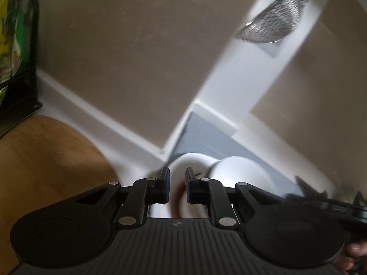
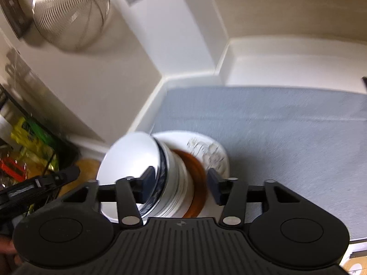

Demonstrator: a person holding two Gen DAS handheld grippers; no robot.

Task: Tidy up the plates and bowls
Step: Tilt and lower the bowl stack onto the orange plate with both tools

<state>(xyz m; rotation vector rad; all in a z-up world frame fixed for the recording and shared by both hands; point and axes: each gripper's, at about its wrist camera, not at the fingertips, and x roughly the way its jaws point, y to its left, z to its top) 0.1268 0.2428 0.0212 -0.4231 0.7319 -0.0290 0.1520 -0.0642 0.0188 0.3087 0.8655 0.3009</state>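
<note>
At far left stands a black wire rack holding green and yellow packets. Just near of it lies a round wooden board on the white counter. Right of the board, the left gripper hangs with its jaws drawn close together, a narrow gap left between the pads and nothing clamped in it. It sits off the left side of the dishes.

The stack of plates and bowls rests at the near left corner of a grey fabric mat, close to the wall corner. It includes an upturned white bowl on the left, then white plates, a brown glass plate and a white plate with a line drawing.

The right gripper hovers over this stack with its jaws apart. The stack shows between them, but the blur hides whether either pad touches it.

High on the wall hangs a round metal mesh strainer.
</note>
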